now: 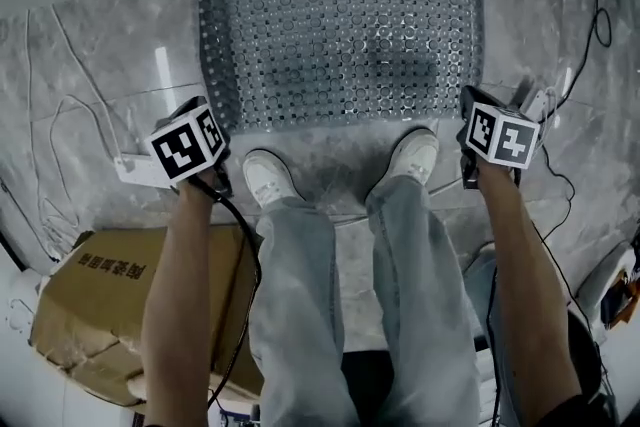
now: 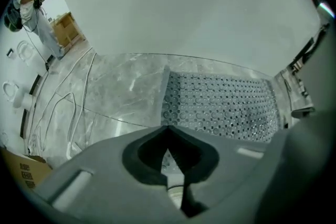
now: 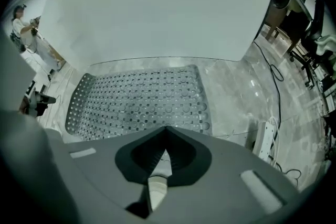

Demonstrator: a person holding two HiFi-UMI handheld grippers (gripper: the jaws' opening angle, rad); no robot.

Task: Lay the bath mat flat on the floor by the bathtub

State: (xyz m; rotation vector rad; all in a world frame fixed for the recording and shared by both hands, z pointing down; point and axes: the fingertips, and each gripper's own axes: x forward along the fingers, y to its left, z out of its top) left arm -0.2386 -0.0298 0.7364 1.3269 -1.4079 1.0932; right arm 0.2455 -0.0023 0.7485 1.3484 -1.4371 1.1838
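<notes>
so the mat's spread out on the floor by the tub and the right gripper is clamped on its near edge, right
No: the right gripper is shut on nothing, clear of the bath mat, as the right gripper view shows. The mat is spread out on the floor by the bathtub.

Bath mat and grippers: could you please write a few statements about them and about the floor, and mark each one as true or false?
1. The bath mat lies spread out on the marble floor. True.
2. The left gripper holds a corner of the mat. False: its jaws are together on nothing, off the mat.
3. The right gripper is shut and empty. True.
4. The cardboard box stands on the mat. False: it stands on the bare floor, away from the mat.
</notes>
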